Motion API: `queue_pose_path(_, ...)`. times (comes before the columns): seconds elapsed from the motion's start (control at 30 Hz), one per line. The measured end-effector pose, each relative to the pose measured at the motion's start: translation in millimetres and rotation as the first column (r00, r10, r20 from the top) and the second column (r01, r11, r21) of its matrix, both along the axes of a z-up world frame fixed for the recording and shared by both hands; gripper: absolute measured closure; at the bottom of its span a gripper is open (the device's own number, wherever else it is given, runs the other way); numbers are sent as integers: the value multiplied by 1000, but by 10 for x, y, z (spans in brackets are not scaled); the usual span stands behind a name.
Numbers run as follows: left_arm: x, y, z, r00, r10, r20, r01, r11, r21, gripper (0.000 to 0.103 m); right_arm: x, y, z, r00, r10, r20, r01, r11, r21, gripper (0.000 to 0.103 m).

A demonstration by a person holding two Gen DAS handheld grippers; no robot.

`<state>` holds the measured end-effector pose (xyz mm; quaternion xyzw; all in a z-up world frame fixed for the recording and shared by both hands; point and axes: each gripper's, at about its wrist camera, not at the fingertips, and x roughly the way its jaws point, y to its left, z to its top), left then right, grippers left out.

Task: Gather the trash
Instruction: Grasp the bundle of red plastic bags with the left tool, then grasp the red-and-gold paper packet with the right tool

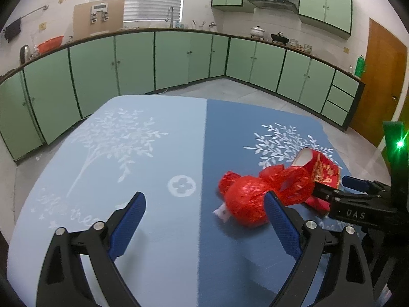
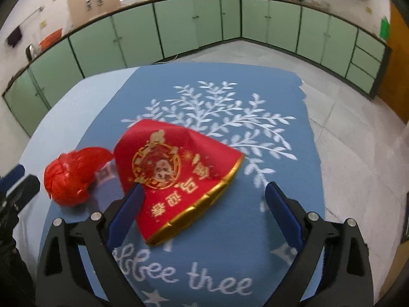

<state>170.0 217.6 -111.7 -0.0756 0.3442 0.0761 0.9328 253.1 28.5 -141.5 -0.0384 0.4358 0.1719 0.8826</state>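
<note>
A crumpled red plastic bag (image 1: 245, 202) (image 2: 69, 179) lies on the blue tablecloth (image 1: 153, 230) (image 2: 230, 255). Right beside it rests a flat red paper packet (image 1: 323, 170) (image 2: 179, 171) with gold print and a gold edge. My left gripper (image 1: 204, 204) is open, its right finger (image 1: 278, 220) just in front of the crumpled bag. My right gripper (image 2: 204, 193) (image 1: 332, 184) is open too; the packet's near end lies between its fingers, close to the left finger (image 2: 127, 212). Neither holds anything.
The tablecloth is light blue on the left half and darker blue on the right, with white tree prints. Its far edge (image 1: 204, 97) drops to a tiled floor (image 2: 345, 128). Green cabinets (image 1: 179, 58) line the walls, and a wooden door (image 1: 383, 81) stands at the right.
</note>
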Motion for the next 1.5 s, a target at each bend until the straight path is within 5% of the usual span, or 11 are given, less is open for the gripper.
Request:
queue_pose_path(0.2,158,-205,-56,998,-58,-26,59,998,8,11,-29,-113,55,1000,-15,24,14,999,37,10)
queue_pose_path(0.37,349,-285,-227,989,-74,-127,76,997,14,15,-63,-250,104,998,-43,54,42,999,21,10)
queue_pose_path(0.53,426,-271,-309,983,-72,-166,70,997,-18,65,-64,-245,105,998,-9,56,7,999,46,10)
queue_pose_path(0.6,421,-227,-300,986,-64,-155,58,997,-41,68,-64,-190,132,998,18,64,-22,998,61,10)
queue_pose_path(0.97,322,7,-180,990,20,-137,-18,1000,13,71,17,258,148,982,178,56,-180,983,34,9)
queue_pose_path(1.27,335,106,-265,986,41,-159,-41,999,3,71,228,384,46,987,158,28,-157,987,-45,7)
queue_pose_path(1.5,374,70,-278,986,33,-164,-32,999,9,71,307,286,28,989,148,1,-148,989,10,13)
